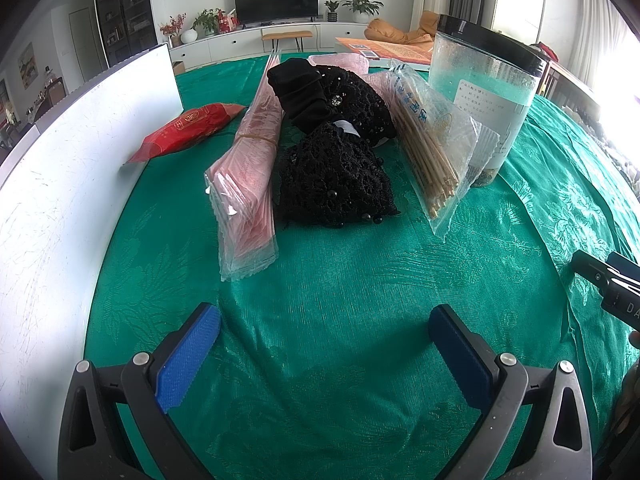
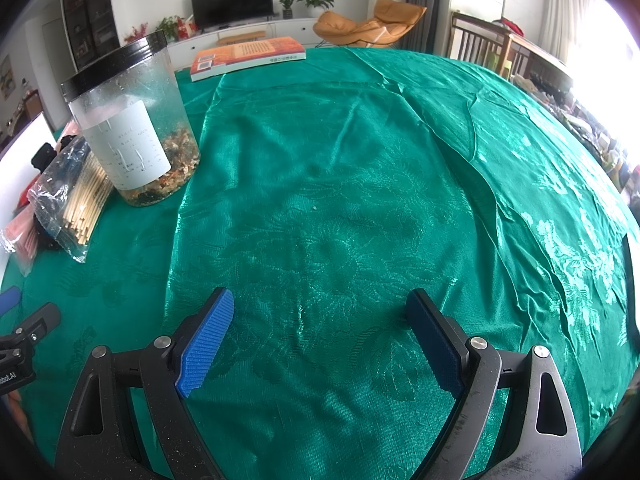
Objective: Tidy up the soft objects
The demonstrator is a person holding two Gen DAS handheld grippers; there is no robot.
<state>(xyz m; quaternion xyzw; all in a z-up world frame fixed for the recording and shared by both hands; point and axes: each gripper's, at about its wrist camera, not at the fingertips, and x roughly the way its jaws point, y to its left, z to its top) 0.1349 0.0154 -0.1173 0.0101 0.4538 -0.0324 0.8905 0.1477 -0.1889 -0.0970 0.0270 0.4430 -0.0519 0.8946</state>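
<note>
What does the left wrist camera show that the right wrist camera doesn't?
Only the left wrist view shows the black lace garment clearly, lying between the pink packets and the bag of wooden sticks, plus the red packet near the white board.

Only the right wrist view shows the book whole and the wide bare stretch of green tablecloth.

Both show the clear jar with a black lid and the stick bag. Both the left gripper and the right gripper are open and hold nothing.

Bright lounge — television (image 1: 276, 0) (orange chair (image 2: 370, 24))
</note>
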